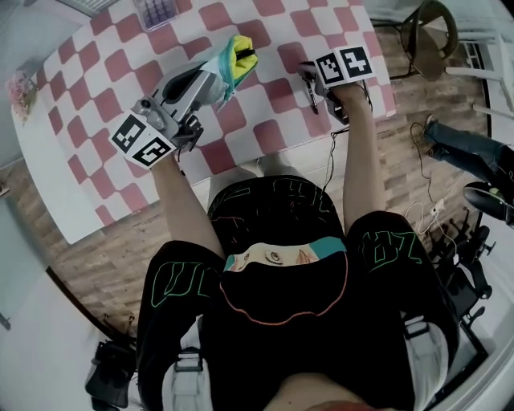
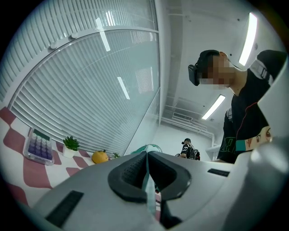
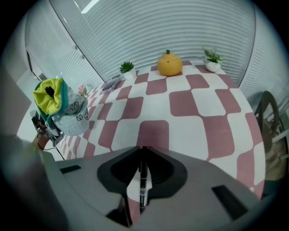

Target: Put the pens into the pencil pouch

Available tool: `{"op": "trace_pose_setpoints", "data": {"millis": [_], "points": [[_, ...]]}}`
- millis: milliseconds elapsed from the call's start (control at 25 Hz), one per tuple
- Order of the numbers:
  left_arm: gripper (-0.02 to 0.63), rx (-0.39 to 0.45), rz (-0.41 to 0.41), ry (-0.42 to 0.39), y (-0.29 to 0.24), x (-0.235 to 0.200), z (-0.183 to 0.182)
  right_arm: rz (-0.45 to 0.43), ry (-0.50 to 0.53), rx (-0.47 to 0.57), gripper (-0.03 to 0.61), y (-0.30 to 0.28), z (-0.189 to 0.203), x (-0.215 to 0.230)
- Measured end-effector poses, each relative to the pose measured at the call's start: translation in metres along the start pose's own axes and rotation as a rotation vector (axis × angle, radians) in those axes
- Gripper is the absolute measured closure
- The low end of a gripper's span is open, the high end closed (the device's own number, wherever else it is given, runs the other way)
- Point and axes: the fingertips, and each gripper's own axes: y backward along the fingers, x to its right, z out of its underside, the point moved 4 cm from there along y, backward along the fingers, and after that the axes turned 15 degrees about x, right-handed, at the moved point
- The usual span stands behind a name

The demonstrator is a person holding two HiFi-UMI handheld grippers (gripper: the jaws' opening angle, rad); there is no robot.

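Two grippers work over the near side of a desk [image 1: 96,104] covered in a pink-and-white check. Its near edge runs just under the person's forearms. Its right edge lies close beside the right gripper [image 1: 310,87], with a chair [image 1: 430,36] on the floor beyond. Most of the checked top between the grippers and the far side is bare. The only things there stand along the far rim: a calculator [image 1: 157,10], an orange pumpkin-shaped ornament [image 3: 169,64] and two small potted plants [image 3: 128,68].

The pen [image 3: 142,180] is pinched between the pads of the right gripper [image 3: 141,151]. It is a slim black one lying along the line of the jaws, which are pressed in on it from both sides. Whether its tip touches the cloth cannot be told.

The pencil pouch [image 1: 237,56] is off to that gripper's left and apart from it, held up clear of the desk. It is teal and pale grey, with its yellow-lined mouth uppermost [image 3: 61,108]. The left gripper [image 2: 147,155] is pressed together on a thin fold of the pouch's teal fabric [image 2: 146,180], which runs down the gap between its pads.

Both forearms reach forward from the seated person. The left gripper [image 1: 218,80] points roughly level, slanting toward the middle of the desk. The right one tips steeply down at a pink square.
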Motion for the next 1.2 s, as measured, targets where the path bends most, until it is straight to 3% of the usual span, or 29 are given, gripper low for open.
{"op": "trace_pose_setpoints", "data": {"millis": [440, 720, 920, 1200], "points": [[0.612, 0.046, -0.014, -0.035, -0.024, 0.000, -0.027, -0.028, -0.002, 0.338, 0.520, 0.045, -0.063, -0.009], [0.612, 0.080, 0.002, -0.046, -0.042, -0.005, -0.044, -0.069, 0.030, 0.627, 0.520, 0.079, -0.106, -0.016], [0.612, 0.061, 0.031, -0.065, -0.062, -0.003, -0.048, -0.071, 0.037, 0.818, 0.520, 0.115, -0.128, -0.012], [0.612, 0.072, 0.042, -0.069, -0.078, -0.003, -0.055, -0.034, 0.099, 1.079, 0.520, 0.166, -0.152, -0.015]]}}
